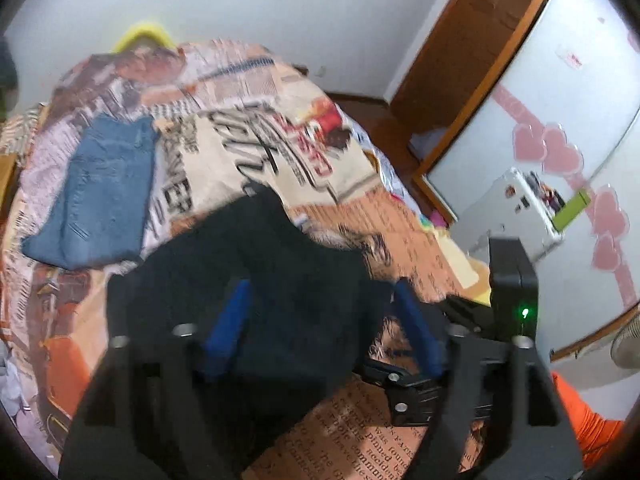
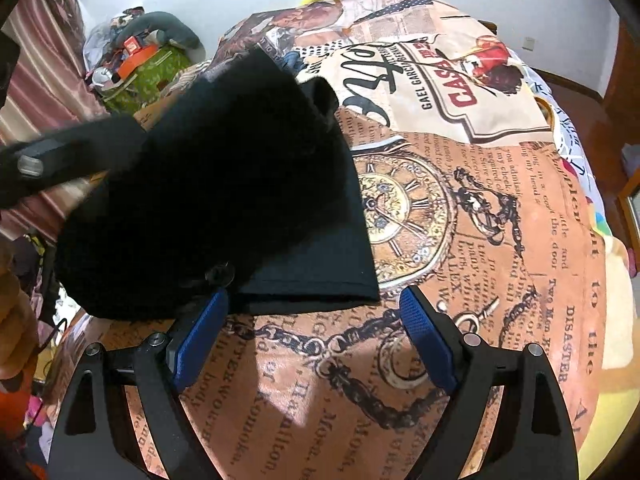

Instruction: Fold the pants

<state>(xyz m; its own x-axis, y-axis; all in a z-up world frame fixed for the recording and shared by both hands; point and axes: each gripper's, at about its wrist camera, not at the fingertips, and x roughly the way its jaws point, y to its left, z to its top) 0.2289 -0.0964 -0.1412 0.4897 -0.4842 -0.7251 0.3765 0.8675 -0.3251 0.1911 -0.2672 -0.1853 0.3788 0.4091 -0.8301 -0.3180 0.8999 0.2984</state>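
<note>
Two garments lie on the printed bedspread point(image 2: 460, 216): the black pants point(image 2: 224, 184), which are the work in hand, and a folded pair of blue jeans point(image 1: 100, 192) set well apart toward the far left of the bed in the left wrist view. The black pants are bunched and partly doubled over, with an upper layer humped up and a flatter lower layer beneath it whose straight hem runs just ahead of the right gripper point(image 2: 316, 320). A small round button or rivet shows near that hem.

The right gripper has its blue-padded fingers point(image 2: 428, 344) spread wide, hovering just short of the hem with bare bedspread between the pads; it holds nothing. The left gripper point(image 1: 320, 320) also has its fingers apart, and the dark cloth lies between and in front of them; the frame is blurred, so whether the pads touch the fabric cannot be told. In the right wrist view the left gripper's black body point(image 2: 60, 152) appears at the pants' left side.

Right of the pants the bedspread lies flat and open to the bed's edge. Beyond that edge stand a wooden door frame point(image 1: 480, 60) and a white wardrobe point(image 1: 560, 100) with pink heart stickers. A cluttered pile point(image 2: 140, 60) sits past the bed's far left corner.
</note>
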